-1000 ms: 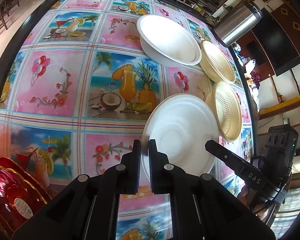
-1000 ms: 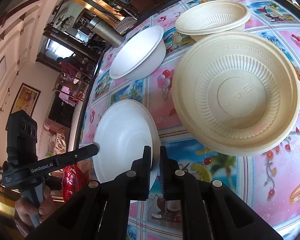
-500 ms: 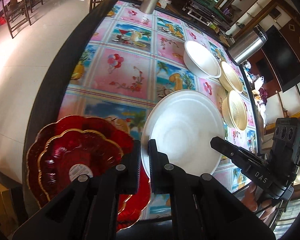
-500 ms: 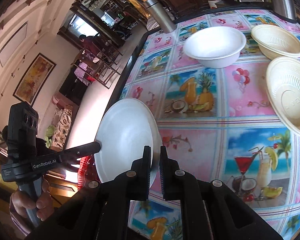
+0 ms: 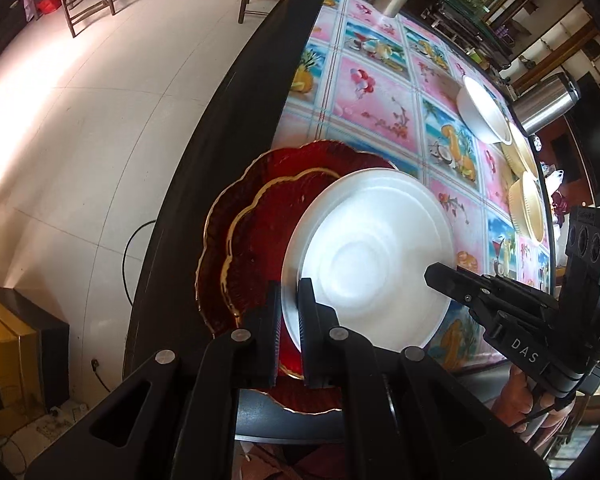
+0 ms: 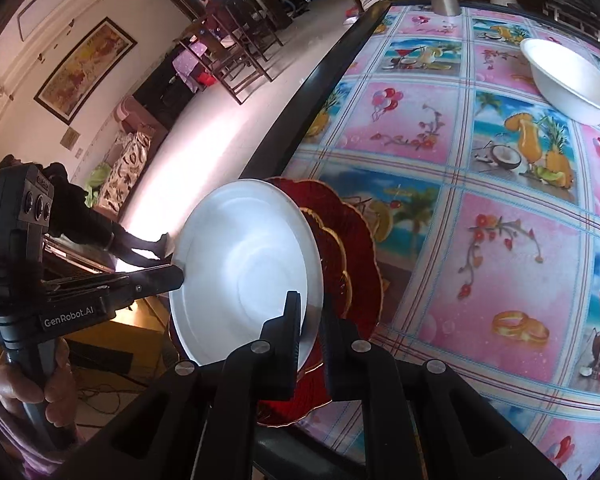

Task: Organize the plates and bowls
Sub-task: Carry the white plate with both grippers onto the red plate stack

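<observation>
Two close wrist views from opposite sides, sharing the white plate [image 5: 370,256].

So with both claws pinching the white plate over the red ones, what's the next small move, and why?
Probably lower it straight down. The white plate hangs tilted, held at opposite rims by the left claw and right claw, just above the stacked red plates at the table edge, roughly centred over them, so only the set-down seems left.

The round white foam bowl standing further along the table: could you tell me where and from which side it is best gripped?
Grip the round white foam bowl by its thin flared rim, one finger inside and one outside, coming from above on the near side. It stands upright and open, its body looks too wide to span, and the beige ribbed bowls crowd its far side.
</observation>
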`<state>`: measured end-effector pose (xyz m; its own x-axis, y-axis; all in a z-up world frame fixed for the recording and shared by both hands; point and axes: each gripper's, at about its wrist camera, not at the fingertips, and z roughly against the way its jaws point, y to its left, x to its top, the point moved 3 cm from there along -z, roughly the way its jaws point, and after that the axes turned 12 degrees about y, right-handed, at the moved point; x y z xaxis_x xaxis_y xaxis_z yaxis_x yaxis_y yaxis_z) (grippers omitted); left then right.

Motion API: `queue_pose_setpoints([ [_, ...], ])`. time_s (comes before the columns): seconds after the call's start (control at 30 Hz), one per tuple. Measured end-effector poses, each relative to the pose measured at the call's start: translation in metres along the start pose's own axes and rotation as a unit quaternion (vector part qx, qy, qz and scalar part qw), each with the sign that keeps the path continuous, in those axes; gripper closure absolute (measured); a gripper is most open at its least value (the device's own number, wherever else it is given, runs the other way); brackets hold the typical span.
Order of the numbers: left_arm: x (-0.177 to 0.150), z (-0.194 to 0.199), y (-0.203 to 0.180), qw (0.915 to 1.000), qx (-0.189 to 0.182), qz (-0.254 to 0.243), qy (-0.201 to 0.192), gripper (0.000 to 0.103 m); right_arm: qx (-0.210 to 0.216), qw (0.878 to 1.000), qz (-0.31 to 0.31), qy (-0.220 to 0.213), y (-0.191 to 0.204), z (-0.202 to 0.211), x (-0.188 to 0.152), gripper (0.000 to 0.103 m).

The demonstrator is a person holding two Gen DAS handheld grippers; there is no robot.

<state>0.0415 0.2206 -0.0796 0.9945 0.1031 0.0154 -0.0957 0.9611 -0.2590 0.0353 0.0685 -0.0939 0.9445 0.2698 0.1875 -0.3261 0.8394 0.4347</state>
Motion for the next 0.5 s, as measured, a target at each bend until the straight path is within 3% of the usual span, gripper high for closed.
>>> queue_pose_setpoints([
  [0.33, -0.004, -0.013, 0.014, 0.9996, -0.001, 0.003, 0.027, 0.096, -0.026, 0.999, 0.003, 0.029, 0.006, -0.034, -0.003, 0.094],
  [0.5, -0.009, -0.003, 0.016, 0.9994, 0.032, 0.002, 0.01, 0.09, -0.037, 0.998, 0.017, 0.037, 0.011, -0.038, -0.004, 0.088],
])
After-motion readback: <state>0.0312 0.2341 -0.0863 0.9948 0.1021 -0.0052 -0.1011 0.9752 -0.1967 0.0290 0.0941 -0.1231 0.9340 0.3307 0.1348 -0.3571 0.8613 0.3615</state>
